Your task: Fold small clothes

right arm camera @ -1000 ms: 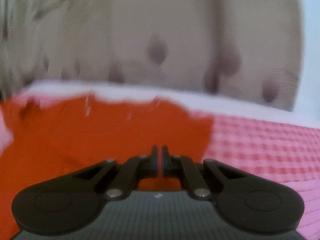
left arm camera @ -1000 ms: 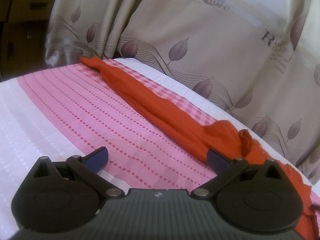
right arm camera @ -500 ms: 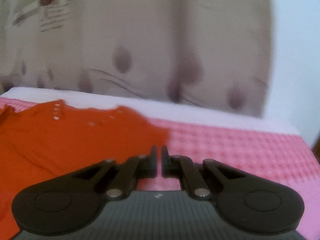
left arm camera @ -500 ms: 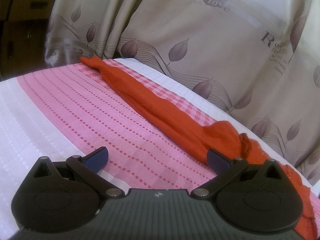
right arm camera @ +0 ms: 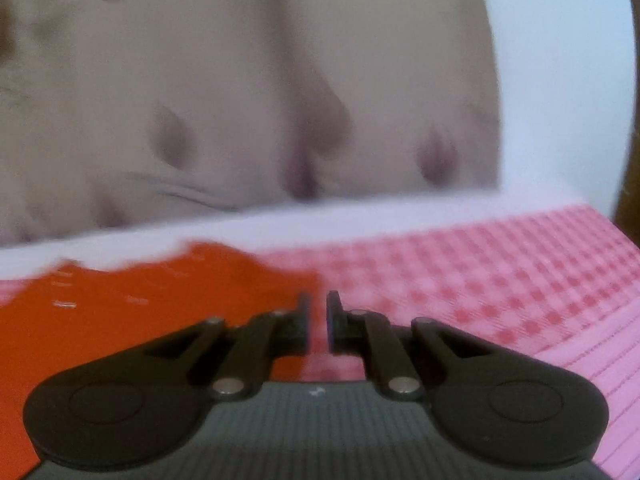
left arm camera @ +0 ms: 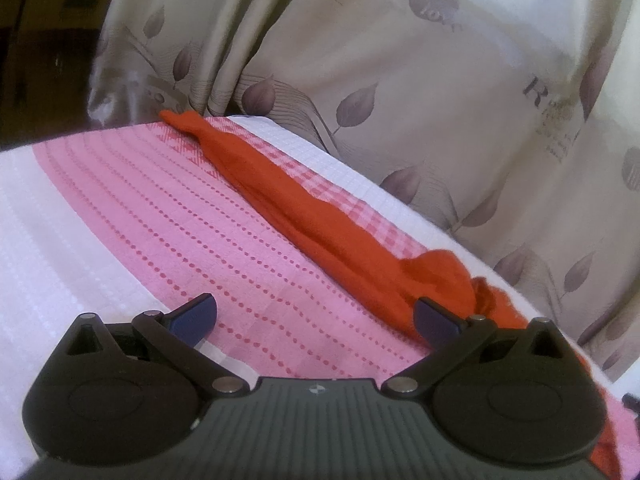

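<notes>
Left gripper (left arm camera: 314, 316) low over the bed's near side, fingers spread wide, blue pads (left arm camera: 192, 314) well apart with nothing between them; it hovers over the pink dotted band of the bedspread (left arm camera: 160, 240). Right-hand pad sits just at the near edge of the orange garment (left arm camera: 304, 216), contact not certain from this angle. Garment lies in a long narrow strip running diagonally along the far edge of the bed, from the far left corner toward the near right, over the pink checked border; it bunches into a thicker crumpled mass at the right end, near the white edging. Beyond the far edge hangs a beige curtain (left arm camera: 400, 80) printed with grey-mauve leaves and some lettering. Dark wooden furniture (left arm camera: 44, 40) shows at far left, behind the curtain's edge. Right wrist view is blurred by motion. Right gripper (right arm camera: 318, 328) has its fingers drawn nearly together, a thin gap between the tips; nothing visibly clamped in that gap, pink cloth showing through it. The garment (right arm camera: 140, 320) fills the lower left of this view, flat on the bedspread (right arm camera: 500, 280), its right edge ending just at the left fingertip; small pale flecks on its surface, too blurred to identify. Checked pink fabric spreads to the right of the gripper, white border strip behind, then curtain (right arm camera: 240, 80) and a pale wall (right arm camera: 560, 80) toward the right.
</notes>
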